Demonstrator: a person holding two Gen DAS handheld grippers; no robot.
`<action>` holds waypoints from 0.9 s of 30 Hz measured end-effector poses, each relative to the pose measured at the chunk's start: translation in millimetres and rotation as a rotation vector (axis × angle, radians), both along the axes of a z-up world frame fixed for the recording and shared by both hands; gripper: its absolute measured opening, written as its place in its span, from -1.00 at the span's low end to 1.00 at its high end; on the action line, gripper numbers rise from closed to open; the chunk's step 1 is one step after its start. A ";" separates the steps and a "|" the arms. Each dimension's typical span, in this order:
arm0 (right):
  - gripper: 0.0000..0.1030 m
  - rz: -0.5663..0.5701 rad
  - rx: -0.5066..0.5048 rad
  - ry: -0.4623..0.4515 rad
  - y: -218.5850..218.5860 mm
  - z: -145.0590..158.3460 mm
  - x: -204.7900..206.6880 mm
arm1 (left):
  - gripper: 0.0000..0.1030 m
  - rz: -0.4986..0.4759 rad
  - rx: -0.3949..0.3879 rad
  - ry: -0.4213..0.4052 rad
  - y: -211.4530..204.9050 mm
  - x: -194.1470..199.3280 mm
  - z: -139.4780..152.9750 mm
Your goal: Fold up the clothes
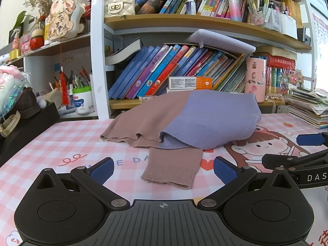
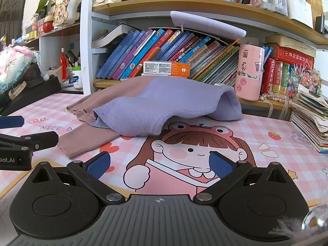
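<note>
A knit sweater, half mauve-brown and half lavender (image 1: 194, 119), lies bunched on the pink checked desk mat (image 1: 61, 143). One mauve sleeve with a ribbed cuff (image 1: 174, 170) sticks out toward me. My left gripper (image 1: 163, 169) is open and empty, its fingers either side of the cuff, just short of it. My right gripper (image 2: 158, 163) is open and empty over the cartoon girl print, to the right of the sleeve (image 2: 88, 141) and short of the lavender half (image 2: 160, 106). Each gripper shows at the edge of the other's view.
A bookshelf (image 1: 184, 20) full of books stands right behind the sweater. A pink tumbler (image 2: 249, 71) stands at the back right and a stack of books and papers (image 2: 309, 119) at the right edge. A black box (image 1: 26, 123) with clutter sits on the left.
</note>
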State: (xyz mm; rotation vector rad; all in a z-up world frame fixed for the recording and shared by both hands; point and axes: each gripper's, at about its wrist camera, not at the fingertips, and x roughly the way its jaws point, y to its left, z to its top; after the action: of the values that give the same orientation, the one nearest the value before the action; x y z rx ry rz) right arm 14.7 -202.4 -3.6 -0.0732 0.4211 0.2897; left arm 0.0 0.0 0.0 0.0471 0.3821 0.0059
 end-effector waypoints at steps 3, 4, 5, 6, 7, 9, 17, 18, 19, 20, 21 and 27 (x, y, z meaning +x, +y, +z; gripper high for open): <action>1.00 0.000 0.000 0.001 0.0 -0.1 -0.2 | 1.00 0.003 -0.002 -0.007 1.3 -0.7 3.5; 1.00 0.000 0.000 0.001 -0.1 -0.1 -0.2 | 1.00 0.004 -0.004 -0.009 2.1 -0.8 2.5; 1.00 0.000 0.000 0.001 -0.1 -0.1 -0.3 | 1.00 0.005 -0.005 -0.010 2.8 -1.0 1.6; 1.00 0.000 0.000 0.001 -0.1 -0.2 -0.4 | 1.00 0.006 -0.006 -0.011 3.6 -1.1 0.6; 1.00 0.000 0.000 0.002 -0.1 -0.2 -0.4 | 1.00 0.007 -0.008 -0.012 4.3 -1.2 -0.4; 1.00 0.000 0.000 0.002 -0.1 -0.3 -0.5 | 1.00 0.010 -0.002 -0.010 -1.8 -1.7 -3.8; 1.00 -0.001 -0.002 0.002 0.4 0.3 0.2 | 1.00 0.001 -0.004 -0.001 -0.3 0.3 -1.5; 1.00 -0.001 -0.002 0.000 0.6 0.0 0.1 | 1.00 -0.001 -0.004 0.001 -0.2 0.0 -0.2; 1.00 -0.001 -0.002 0.000 0.9 -0.2 0.0 | 1.00 -0.001 -0.004 0.002 0.0 0.0 -0.2; 1.00 -0.001 -0.002 0.000 0.6 -0.2 0.1 | 1.00 -0.002 -0.004 0.002 0.1 0.0 -0.4; 1.00 0.000 -0.002 0.000 0.5 -0.3 0.0 | 1.00 -0.003 -0.005 0.003 0.3 0.1 -0.5; 1.00 -0.001 -0.004 -0.001 1.4 0.0 -0.4 | 1.00 0.000 -0.011 0.008 0.0 0.2 -2.2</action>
State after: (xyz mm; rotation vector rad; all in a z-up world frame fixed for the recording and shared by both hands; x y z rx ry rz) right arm 14.3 -201.0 -3.6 -0.0774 0.4205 0.2876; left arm 0.2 0.0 -2.2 0.0364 0.3903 0.0035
